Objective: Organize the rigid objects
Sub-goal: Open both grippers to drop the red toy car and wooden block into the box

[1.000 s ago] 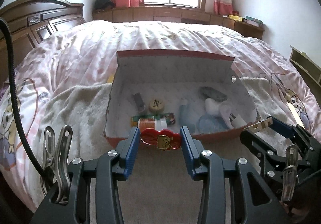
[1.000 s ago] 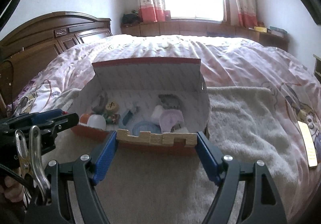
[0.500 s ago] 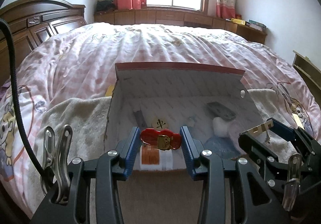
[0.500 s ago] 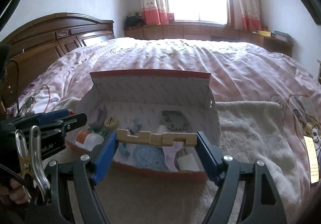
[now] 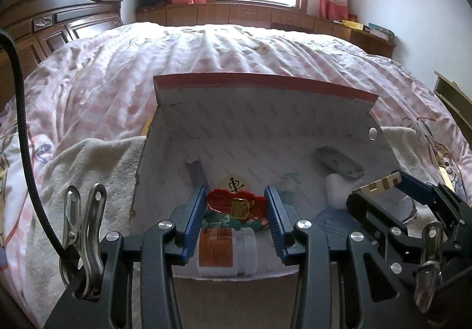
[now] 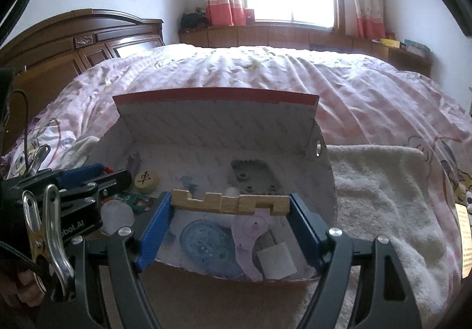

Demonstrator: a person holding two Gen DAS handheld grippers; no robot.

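My left gripper point(image 5: 236, 205) is shut on a red toy with a gold clasp point(image 5: 236, 204) and holds it over the near left part of an open red-rimmed cardboard box point(image 5: 265, 84). My right gripper point(image 6: 230, 205) is shut on a notched wooden block point(image 6: 230, 203) and holds it over the near right part of the same box point(image 6: 215, 97). In the box lie a round wooden chess piece point(image 6: 146, 180), a white bottle with an orange label point(image 5: 219, 249), a blue oval stencil point(image 6: 206, 249), a grey toothed plate point(image 6: 253, 177) and a grey cube point(image 6: 275, 265).
The box sits on a cream towel point(image 6: 380, 181) over a pink checked quilt point(image 5: 206, 54). A dark wooden headboard point(image 6: 73, 40) is at the left. The right gripper also shows in the left wrist view point(image 5: 383, 187), close to the box's right wall.
Both grippers have moved forward, from in front of the box's near edge to above its inside, each still holding its object.
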